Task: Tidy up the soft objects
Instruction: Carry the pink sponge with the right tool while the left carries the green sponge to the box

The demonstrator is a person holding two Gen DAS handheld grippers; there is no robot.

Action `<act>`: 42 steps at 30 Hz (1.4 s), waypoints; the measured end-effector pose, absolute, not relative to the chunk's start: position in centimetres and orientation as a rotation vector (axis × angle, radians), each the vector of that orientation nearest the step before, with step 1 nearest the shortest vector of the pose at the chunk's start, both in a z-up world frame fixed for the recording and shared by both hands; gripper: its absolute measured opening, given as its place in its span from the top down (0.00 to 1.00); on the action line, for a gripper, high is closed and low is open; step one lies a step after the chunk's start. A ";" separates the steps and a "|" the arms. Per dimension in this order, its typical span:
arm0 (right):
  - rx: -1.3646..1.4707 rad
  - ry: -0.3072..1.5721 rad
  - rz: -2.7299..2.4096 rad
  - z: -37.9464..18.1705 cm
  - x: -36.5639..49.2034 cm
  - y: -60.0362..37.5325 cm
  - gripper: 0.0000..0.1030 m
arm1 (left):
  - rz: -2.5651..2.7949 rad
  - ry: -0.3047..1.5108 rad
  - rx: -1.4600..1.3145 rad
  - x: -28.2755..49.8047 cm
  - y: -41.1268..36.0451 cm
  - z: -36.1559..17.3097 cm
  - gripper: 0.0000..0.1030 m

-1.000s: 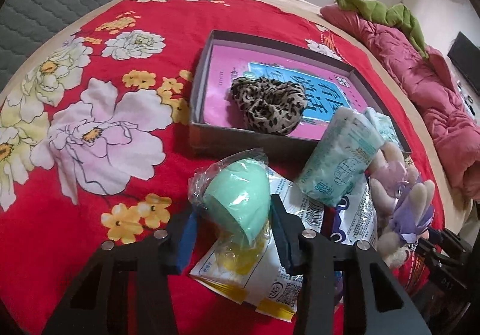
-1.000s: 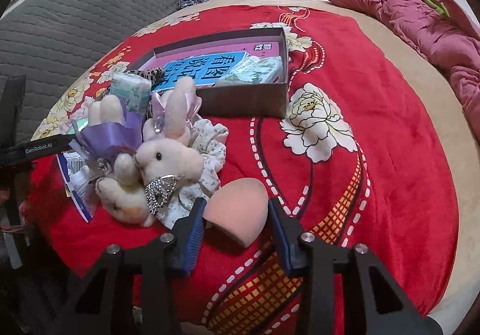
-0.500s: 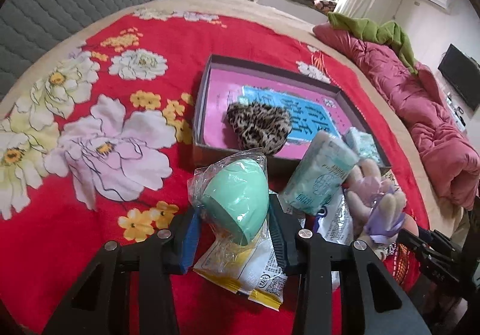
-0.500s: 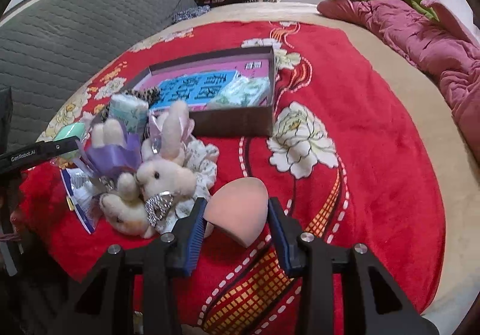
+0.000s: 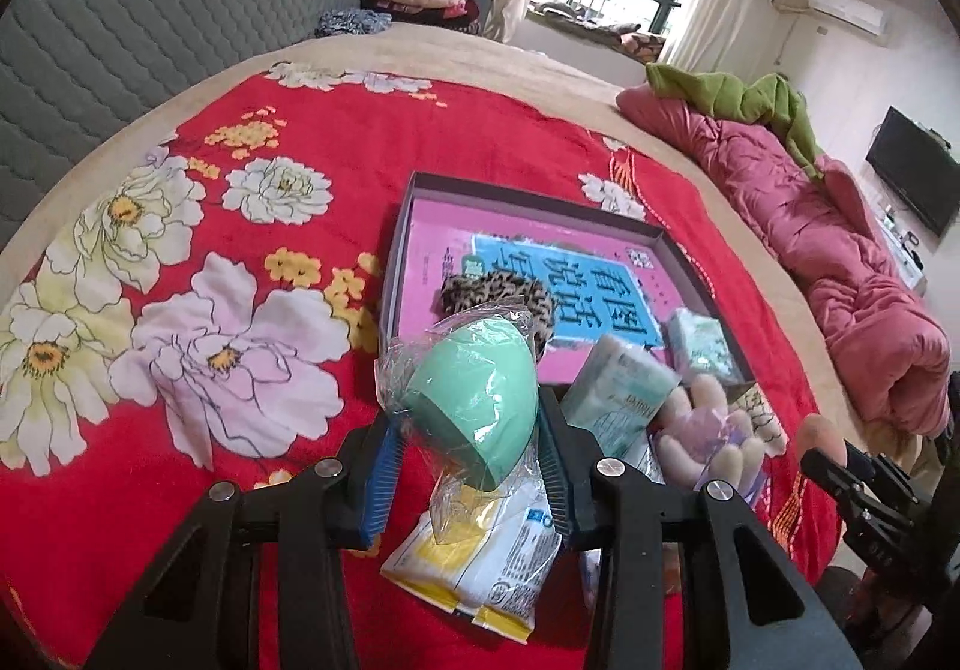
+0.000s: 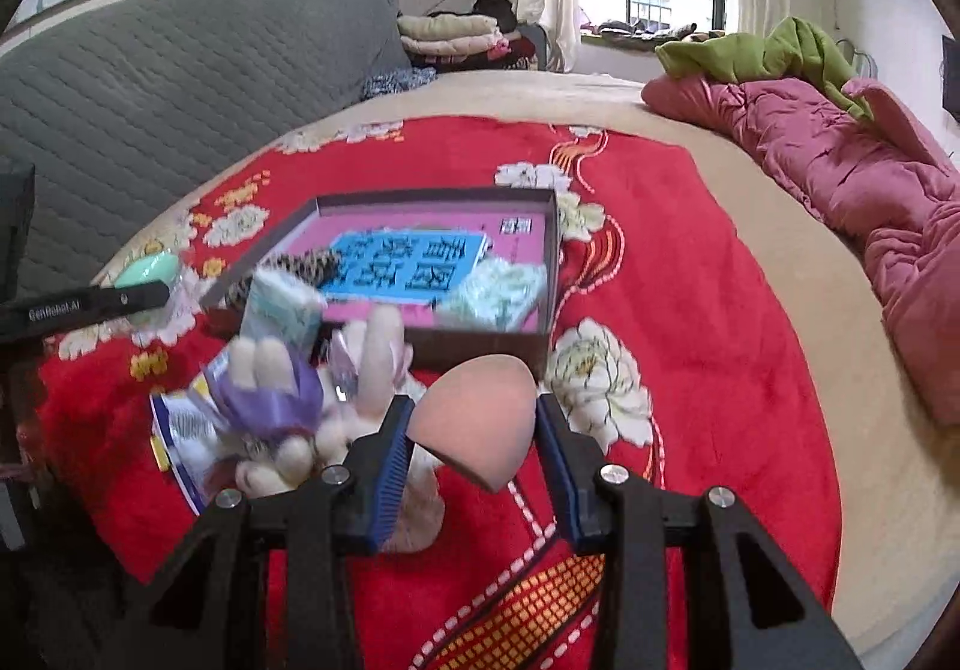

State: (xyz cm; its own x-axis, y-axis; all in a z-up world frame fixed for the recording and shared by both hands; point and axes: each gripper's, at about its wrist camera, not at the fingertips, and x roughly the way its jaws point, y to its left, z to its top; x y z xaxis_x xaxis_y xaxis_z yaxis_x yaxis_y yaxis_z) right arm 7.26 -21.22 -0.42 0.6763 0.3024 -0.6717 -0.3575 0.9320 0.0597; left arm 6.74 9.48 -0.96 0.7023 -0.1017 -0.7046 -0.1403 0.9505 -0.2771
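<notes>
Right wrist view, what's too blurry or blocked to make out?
- Plush rabbit toy: motion-blurred, lower part behind the right gripper.
- Leopard-print fabric scrunchie: partly hidden by a pale green tissue pack.
- Mint-green egg-shaped sponge: mostly behind the left gripper's black finger.

"GenRobot.AI" on black gripper finger (image 6: 84, 305), left edge.

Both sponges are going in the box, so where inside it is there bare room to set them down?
Bare room: the box floor along its far wall, behind the leopard scrunchie. Crowded: the near side, with the scrunchie and tissue pack.
</notes>
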 end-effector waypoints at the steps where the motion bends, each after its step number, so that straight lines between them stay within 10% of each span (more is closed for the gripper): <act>1: -0.075 0.732 0.372 -0.1 7.5 -21.1 0.60 | 0.022 0.793 -0.325 6.9 9.5 -0.9 0.59; 42: -0.057 0.683 0.311 1.7 14.7 -18.8 0.60 | 0.023 0.860 -0.354 14.8 10.5 -5.9 0.59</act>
